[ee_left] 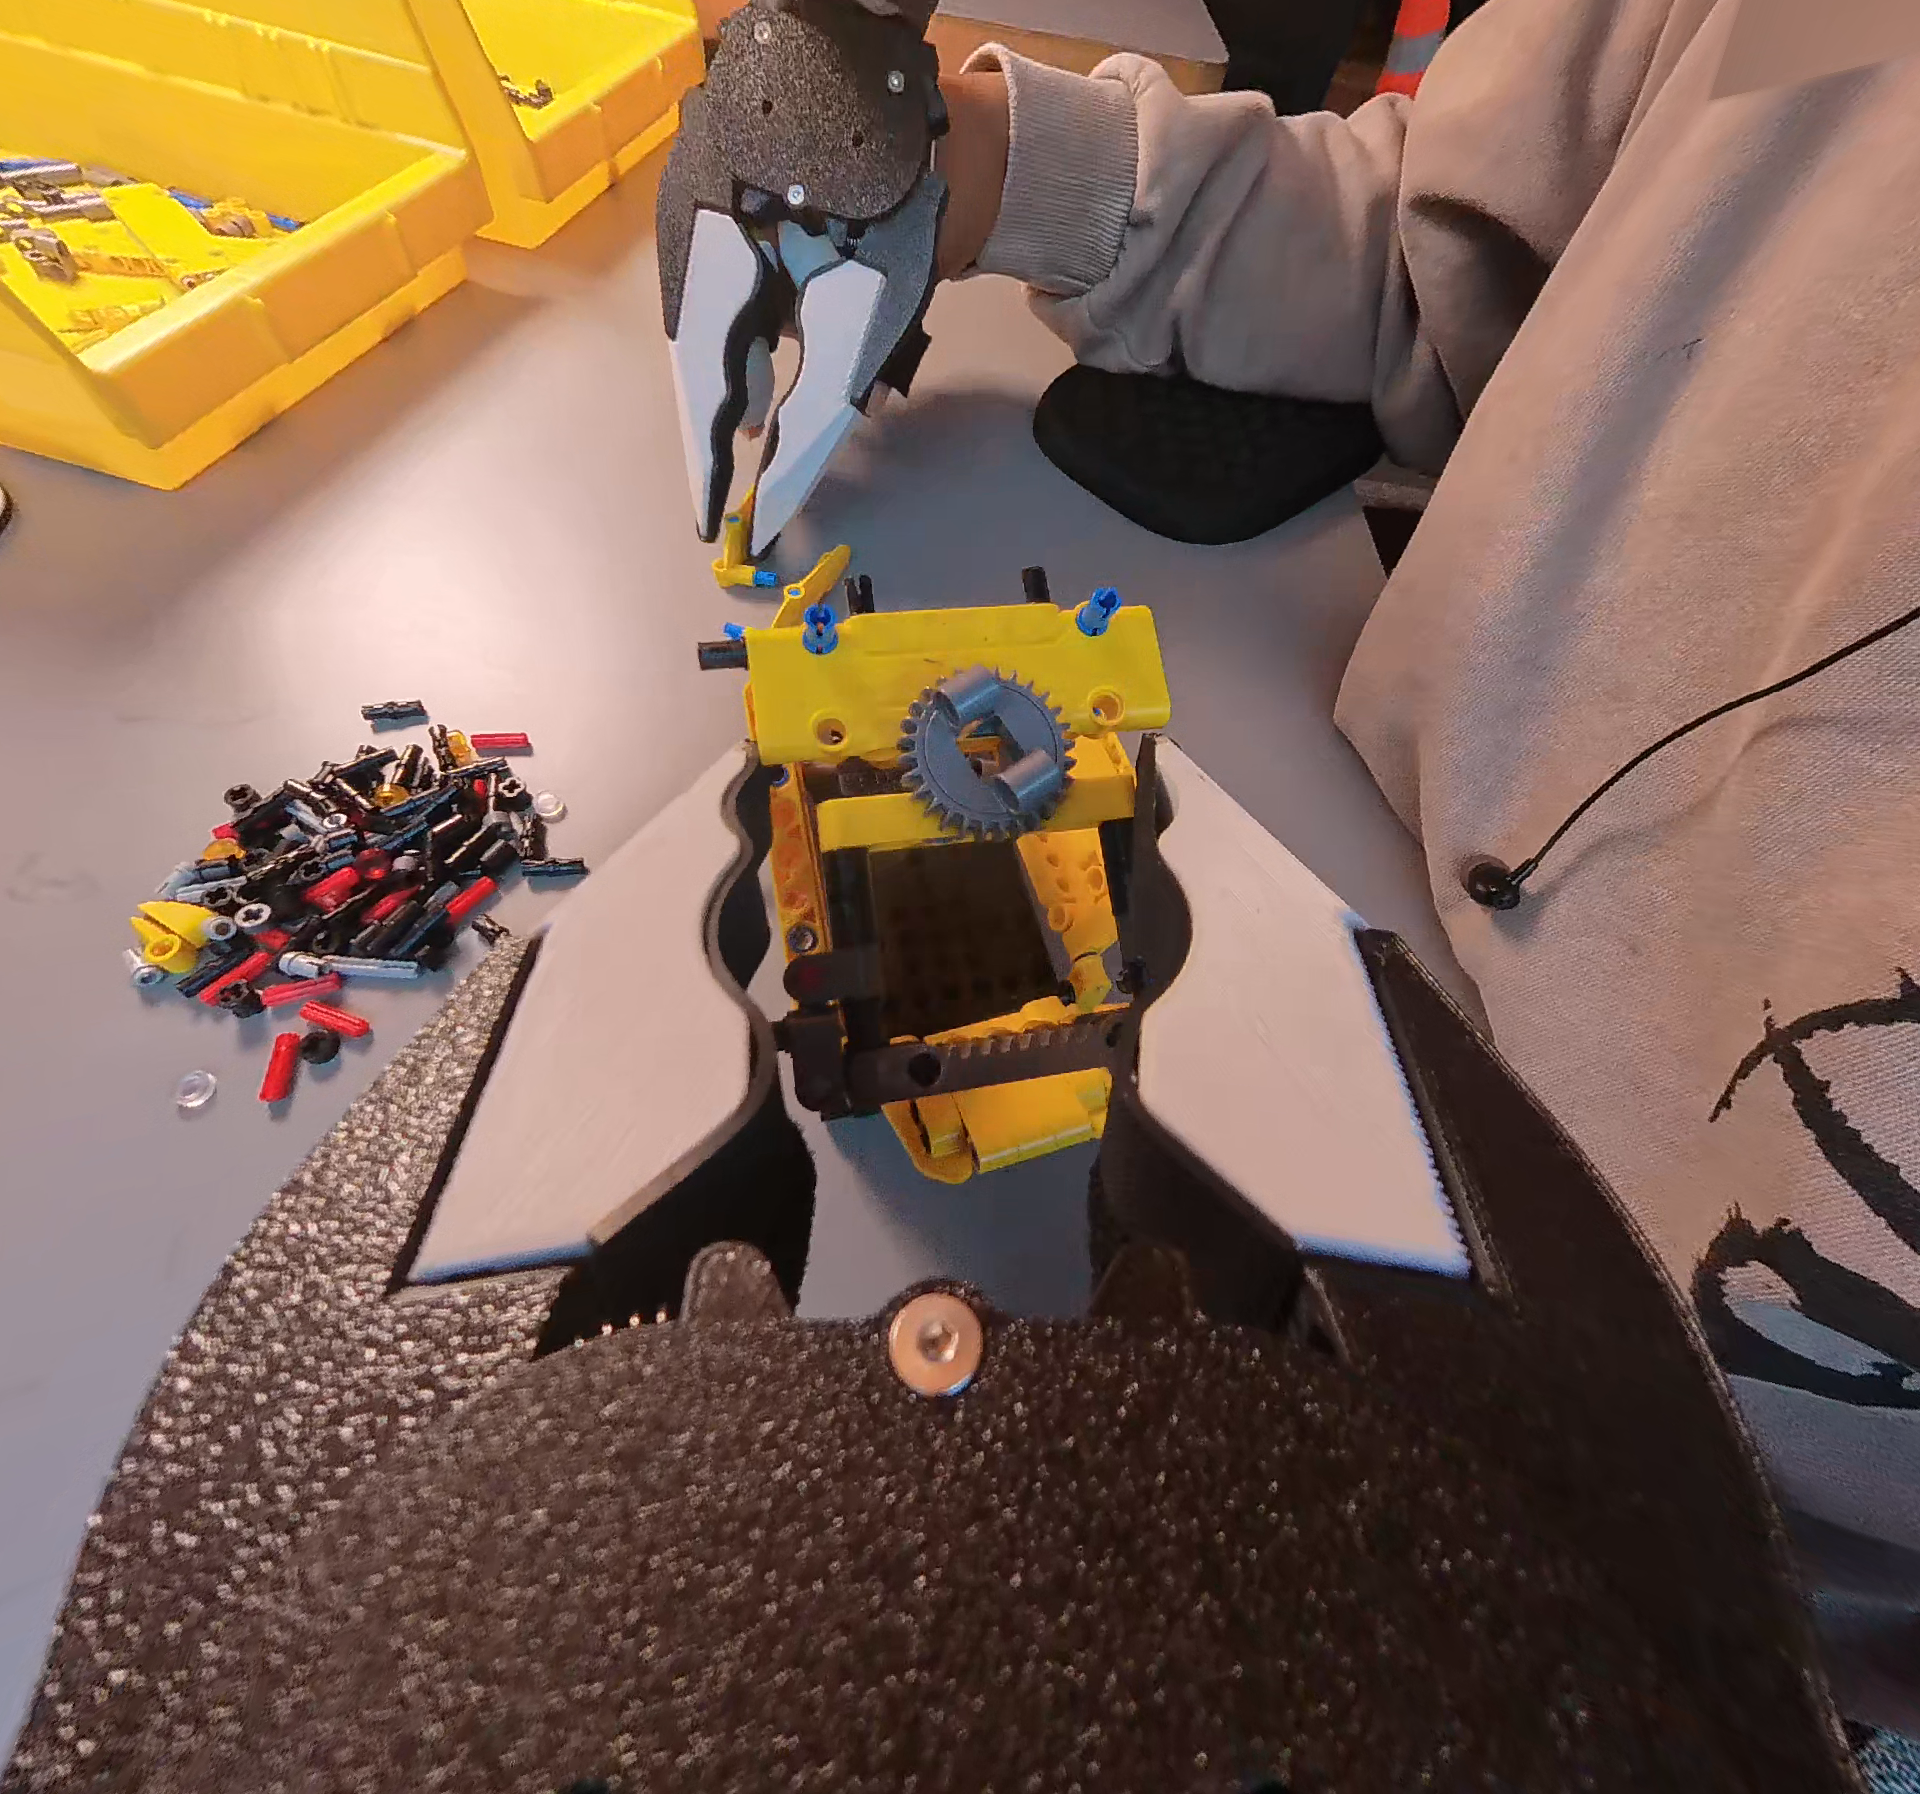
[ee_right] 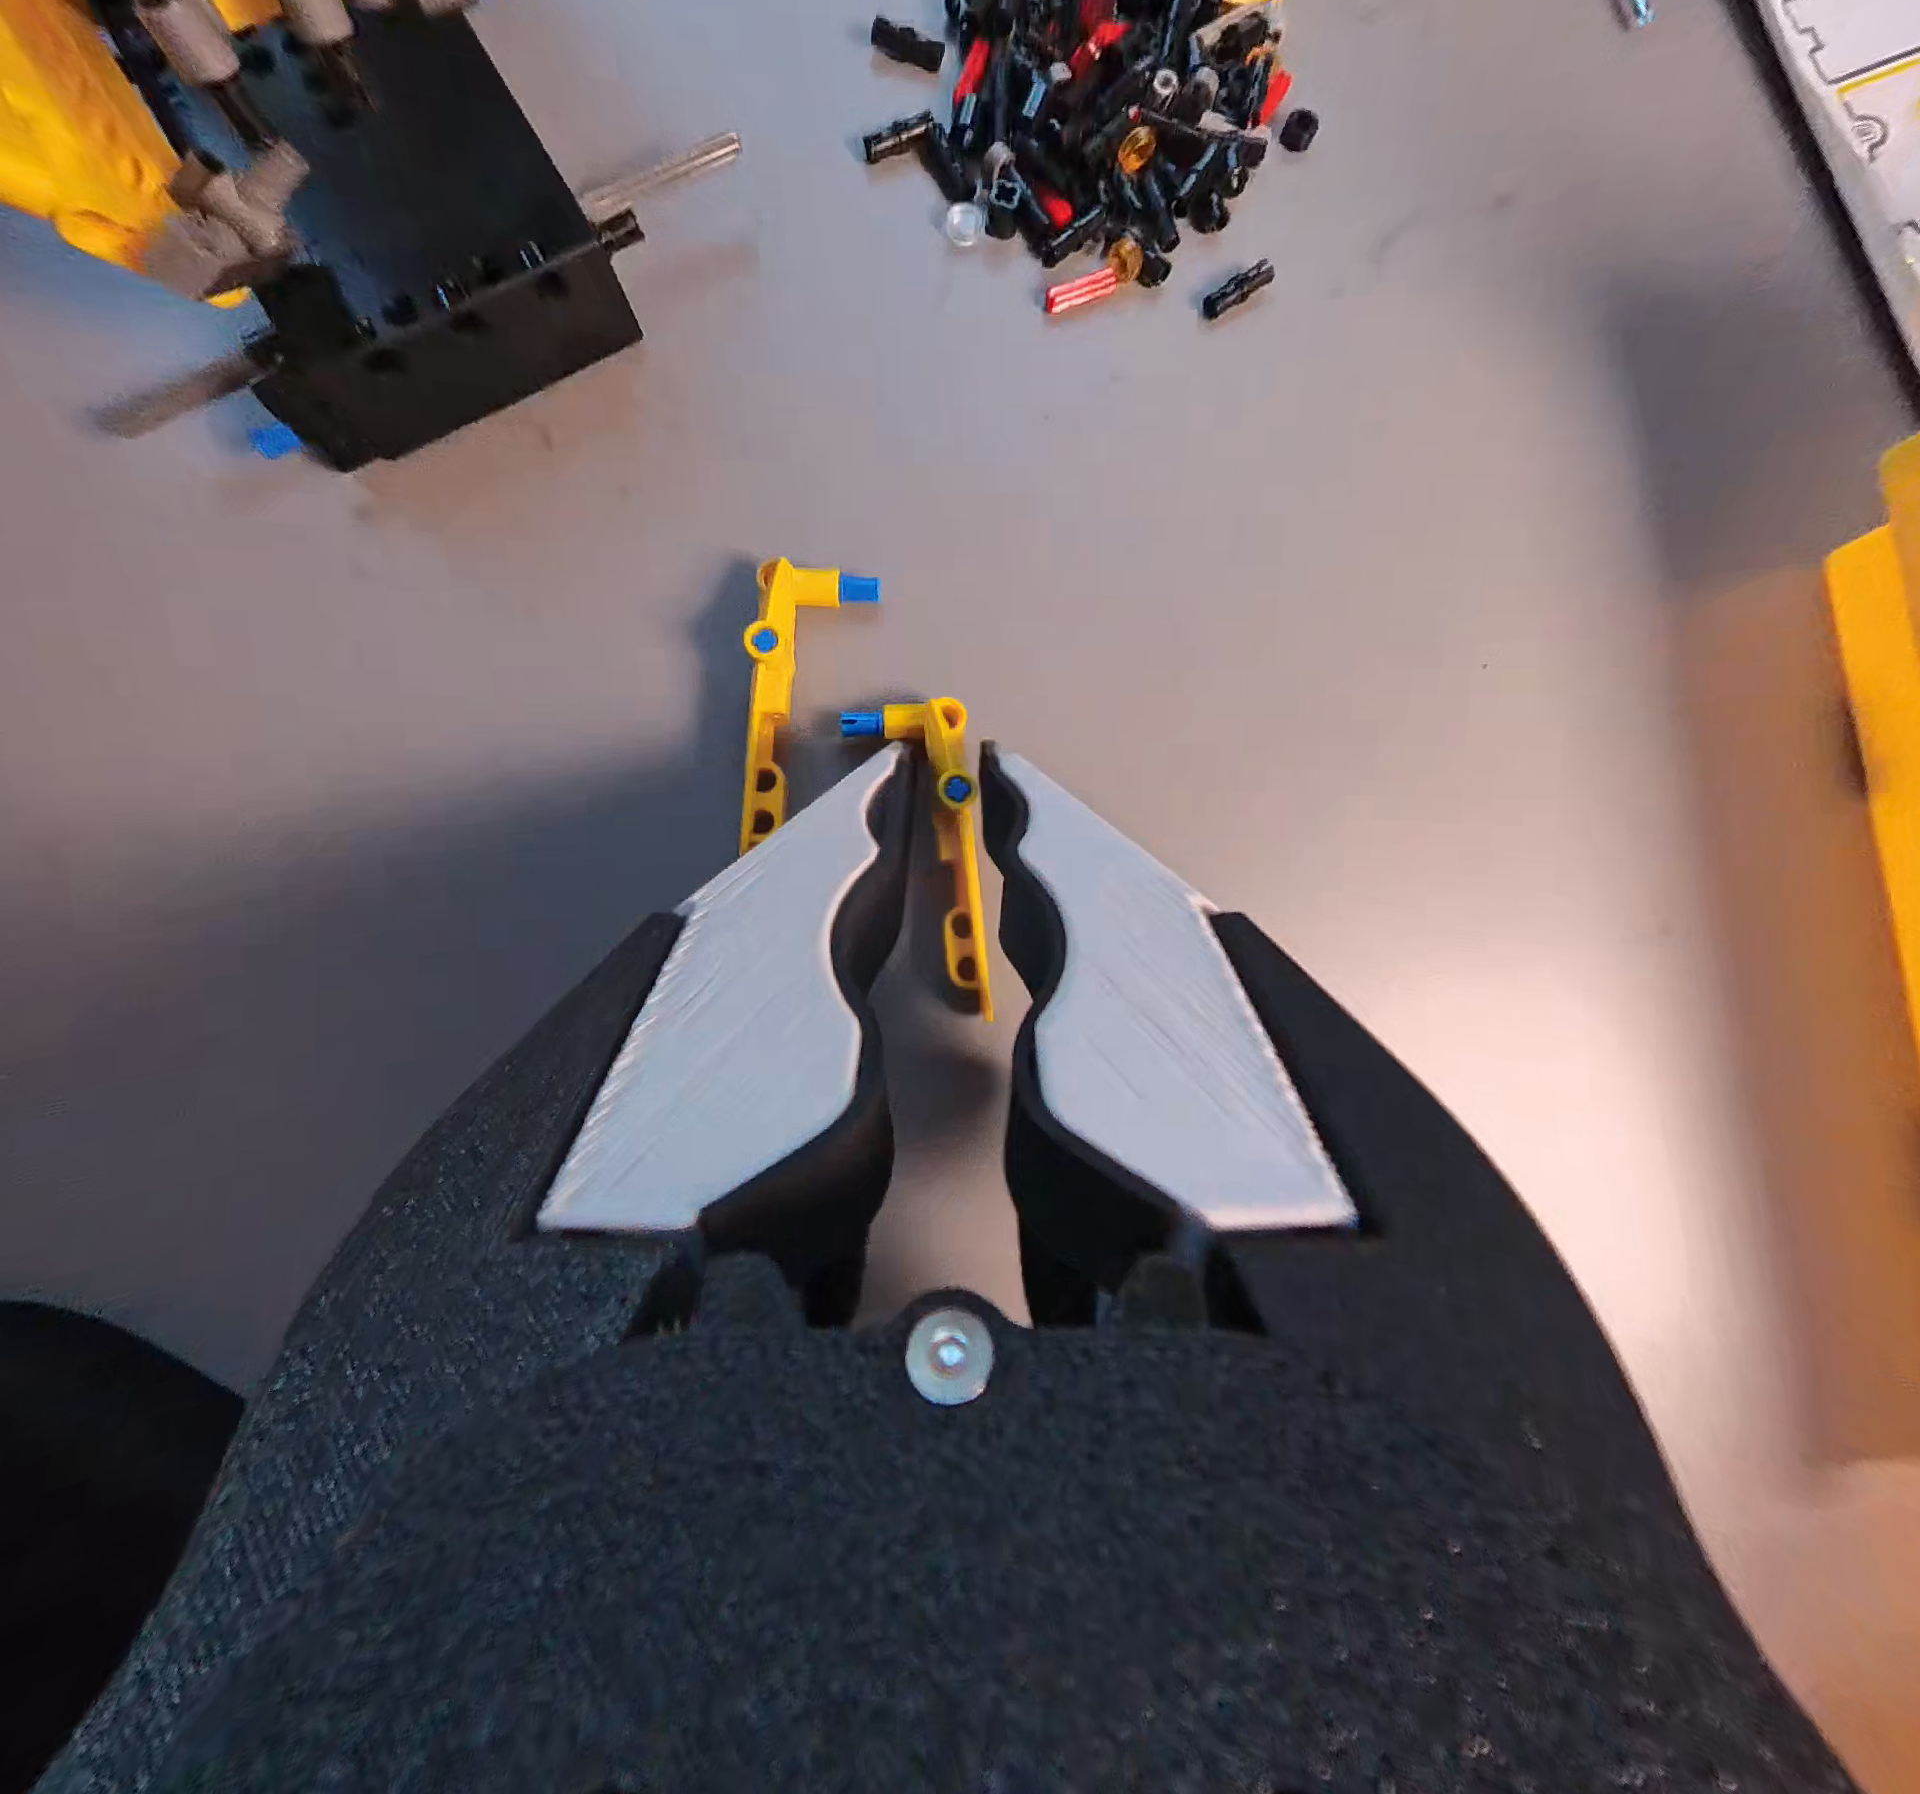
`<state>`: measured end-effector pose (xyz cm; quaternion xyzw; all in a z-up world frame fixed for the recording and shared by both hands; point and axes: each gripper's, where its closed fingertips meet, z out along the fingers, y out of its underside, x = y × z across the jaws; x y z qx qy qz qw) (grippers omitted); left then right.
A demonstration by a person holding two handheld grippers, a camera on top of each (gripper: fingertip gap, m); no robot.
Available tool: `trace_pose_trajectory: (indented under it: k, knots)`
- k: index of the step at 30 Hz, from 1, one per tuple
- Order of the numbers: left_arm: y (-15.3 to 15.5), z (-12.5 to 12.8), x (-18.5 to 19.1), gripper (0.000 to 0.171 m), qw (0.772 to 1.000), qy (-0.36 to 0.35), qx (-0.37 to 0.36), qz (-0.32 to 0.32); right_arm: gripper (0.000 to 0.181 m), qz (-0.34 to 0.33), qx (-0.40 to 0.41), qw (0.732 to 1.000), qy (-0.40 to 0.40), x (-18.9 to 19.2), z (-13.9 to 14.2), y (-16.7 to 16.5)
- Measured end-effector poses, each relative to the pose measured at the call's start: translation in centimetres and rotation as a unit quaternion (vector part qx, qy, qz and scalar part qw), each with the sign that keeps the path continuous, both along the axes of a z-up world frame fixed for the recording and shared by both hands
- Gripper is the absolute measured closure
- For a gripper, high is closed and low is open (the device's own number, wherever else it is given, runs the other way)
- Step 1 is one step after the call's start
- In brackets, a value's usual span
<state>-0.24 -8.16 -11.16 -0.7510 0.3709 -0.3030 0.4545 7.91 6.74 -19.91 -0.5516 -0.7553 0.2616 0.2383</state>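
Note:
My left gripper [ee_left: 948, 755] is shut on a yellow and black brick-built model [ee_left: 935, 674] with a grey gear [ee_left: 985, 757] on its top, gripping its two sides just above the grey table [ee_left: 468, 581]. The model also shows in the right wrist view [ee_right: 416, 269]. My right gripper [ee_right: 943, 752] is shut on a thin yellow angled beam [ee_right: 958, 871] with blue pins, which stands tilted with one end on the table. It also shows in the left wrist view [ee_left: 740, 539], just beyond the model. A second, matching yellow beam [ee_right: 769, 705] lies just left of its fingers.
A pile of small black, red and grey pins [ee_left: 343, 871] lies left of the model and shows in the right wrist view [ee_right: 1112, 92]. Yellow bins [ee_left: 260, 290] stand at the far left. A person's sleeve [ee_left: 1247, 238] and a black pad [ee_left: 1195, 456] are at right. A printed booklet [ee_right: 1829, 30] lies nearby. The grippers' ends are close to 20 cm from one another.

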Motion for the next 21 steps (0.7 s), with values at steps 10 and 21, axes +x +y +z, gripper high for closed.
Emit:
trace_pose_trajectory:
  k: [10, 21]
  knots:
    - [-0.1, 0.1, 1.0, 0.103, 1.0, -0.008, 0.012, -0.012, 0.125, 0.078, -0.081, 0.979, 0.17, -2.8, 8.1, -6.0]
    - [-1.4, 0.9, 2.6, 0.103, 0.998, -0.03, 0.026, -0.055, 0.126, 0.188, -0.017, 0.965, 0.179, -8.6, 7.8, -15.3]
